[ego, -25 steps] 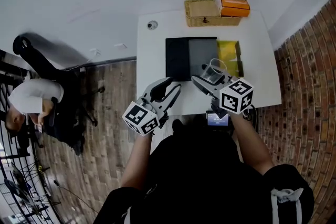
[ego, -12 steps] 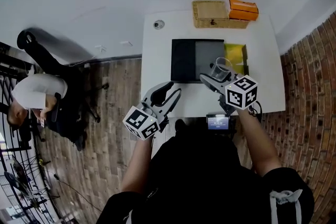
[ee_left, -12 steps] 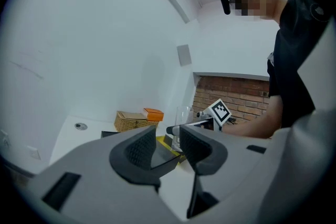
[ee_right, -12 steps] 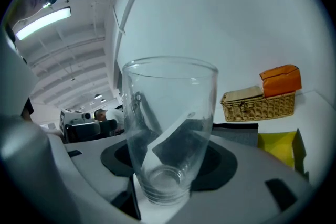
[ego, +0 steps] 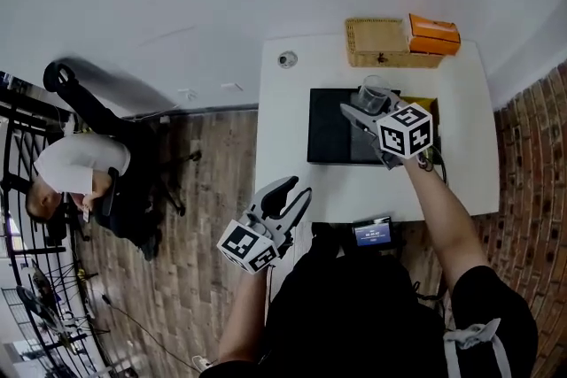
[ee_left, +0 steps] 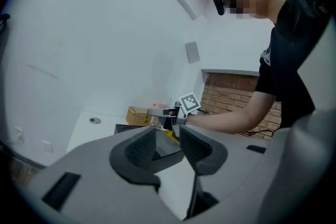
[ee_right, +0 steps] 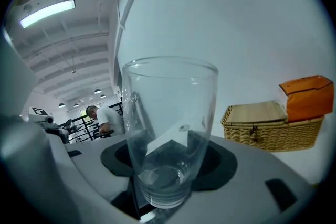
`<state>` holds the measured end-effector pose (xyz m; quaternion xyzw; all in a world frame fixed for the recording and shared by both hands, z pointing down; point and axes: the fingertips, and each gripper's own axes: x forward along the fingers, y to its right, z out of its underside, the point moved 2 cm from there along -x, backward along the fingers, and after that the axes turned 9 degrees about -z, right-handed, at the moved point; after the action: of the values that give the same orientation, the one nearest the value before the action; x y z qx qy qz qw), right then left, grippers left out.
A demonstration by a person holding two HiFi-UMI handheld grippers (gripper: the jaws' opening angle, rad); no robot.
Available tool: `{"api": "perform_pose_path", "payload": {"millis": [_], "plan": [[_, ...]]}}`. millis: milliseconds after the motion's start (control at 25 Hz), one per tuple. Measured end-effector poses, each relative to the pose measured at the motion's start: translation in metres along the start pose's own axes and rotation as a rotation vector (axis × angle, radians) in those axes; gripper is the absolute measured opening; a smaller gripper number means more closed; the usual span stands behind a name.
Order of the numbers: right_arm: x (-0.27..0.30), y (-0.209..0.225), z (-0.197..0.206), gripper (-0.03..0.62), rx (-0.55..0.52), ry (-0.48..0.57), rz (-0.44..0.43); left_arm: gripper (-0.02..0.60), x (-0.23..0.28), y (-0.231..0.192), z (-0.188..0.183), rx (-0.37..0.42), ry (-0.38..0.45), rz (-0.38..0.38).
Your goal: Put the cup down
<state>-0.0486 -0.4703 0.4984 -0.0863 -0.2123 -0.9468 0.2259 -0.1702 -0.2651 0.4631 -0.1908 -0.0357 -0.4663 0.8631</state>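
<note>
A clear, empty glass cup (ego: 374,91) is held upright in my right gripper (ego: 365,107), which is shut on its lower part. In the head view it hangs over the far edge of a black tray (ego: 330,140) on the white table (ego: 285,146). In the right gripper view the cup (ee_right: 168,128) fills the middle between the grey pads. My left gripper (ego: 292,191) is open with nothing in it, off the table's near left corner. In the left gripper view its fingers (ee_left: 137,149) frame the far-off right gripper (ee_left: 188,104).
A wicker basket (ego: 383,42) and an orange box (ego: 434,33) stand at the table's back edge. A small round object (ego: 286,59) lies at the back left. A small screen device (ego: 372,231) sits at the front edge. A person (ego: 75,177) sits far left on the wooden floor.
My right gripper has carried the cup away from me, from the tray's near right part to its far edge. The left gripper has drawn back off the table's front.
</note>
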Motion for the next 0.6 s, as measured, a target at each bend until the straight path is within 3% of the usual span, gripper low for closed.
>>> {"api": "perform_pose_path", "payload": {"millis": [280,600], "plan": [[0.068,0.016,-0.001,0.272,-0.063,-0.003,-0.006,0.147,-0.006,-0.008,0.009,-0.042,-0.002,-0.060],[0.104,0.000,0.021,0.272,-0.240,-0.089,0.003,0.147,-0.005,-0.009,0.016,-0.073,-0.012,-0.061]]}}
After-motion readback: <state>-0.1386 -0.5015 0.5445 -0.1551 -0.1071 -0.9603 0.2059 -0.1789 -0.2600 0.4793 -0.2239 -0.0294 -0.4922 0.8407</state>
